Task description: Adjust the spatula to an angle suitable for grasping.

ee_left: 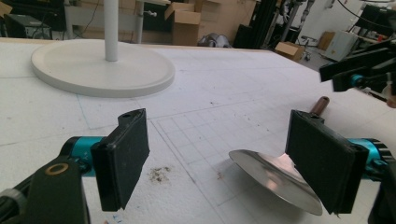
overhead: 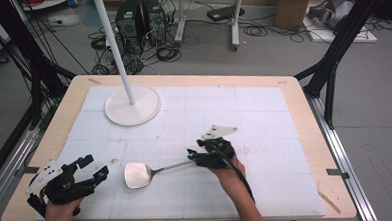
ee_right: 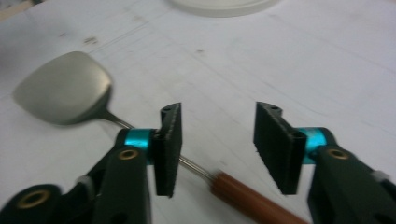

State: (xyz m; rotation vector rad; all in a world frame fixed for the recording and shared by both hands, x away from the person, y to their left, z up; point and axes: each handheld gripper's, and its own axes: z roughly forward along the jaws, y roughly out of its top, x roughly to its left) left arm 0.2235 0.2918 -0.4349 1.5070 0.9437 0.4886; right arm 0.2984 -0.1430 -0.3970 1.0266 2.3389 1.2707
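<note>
A metal spatula (overhead: pixel 136 174) with a brown wooden handle lies flat on the white foam sheet (overhead: pixel 264 117), its blade pointing left. My right gripper (overhead: pixel 192 158) is at the handle end and stands open. In the right gripper view the handle (ee_right: pixel 252 200) runs on the sheet below and between the jaws, and the thin shaft passes under the left jaw; neither pad touches it. The blade (ee_right: pixel 63 88) lies ahead at the left. My left gripper (overhead: pixel 97 166) rests open near the front left corner, with nothing between its jaws. In the left gripper view the blade (ee_left: pixel 271 177) lies partly behind the right jaw.
A white round stand base (overhead: pixel 132 105) with an upright pole occupies the back left of the sheet. The wooden table edge (overhead: pixel 312 135) borders the foam. Black frame posts flank the table, with cables and computers on the floor beyond.
</note>
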